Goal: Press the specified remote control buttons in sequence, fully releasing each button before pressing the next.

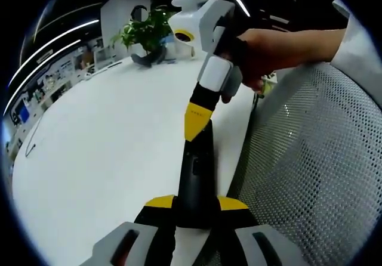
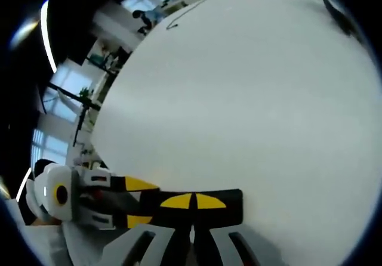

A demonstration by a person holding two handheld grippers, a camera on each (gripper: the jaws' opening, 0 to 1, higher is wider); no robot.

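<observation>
In the left gripper view, nearest me, my left claw [image 1: 194,209] has its yellow-tipped jaws clamped narrow on the near end of the remote control [image 1: 197,176], a dark slim bar running away from me along the right edge of the white tabletop [image 1: 101,158]. The right claw [image 1: 198,120] comes down from the upper right, a hand [image 1: 268,54] gripping its body, and its yellow tip sits on or just above the far part of the remote. I cannot tell from here whether it is touching a button. A grey mesh chair back [image 1: 316,164] fills the right side, and a potted plant [image 1: 146,36] stands at the far end of the tabletop.

In the right gripper view, my right claw [image 2: 192,201] shows its yellow pads drawn close together over the dark remote control [image 2: 230,209], with nothing gripped between them. The left claw [image 2: 128,203] enters from the left, holding the remote's end. The tabletop [image 2: 250,99] stretches away beyond.

To press well, I judge I should keep the left grip steady so the remote cannot pivot, push straight down with the closed tip on one button, then lift fully clear before moving to the next.
</observation>
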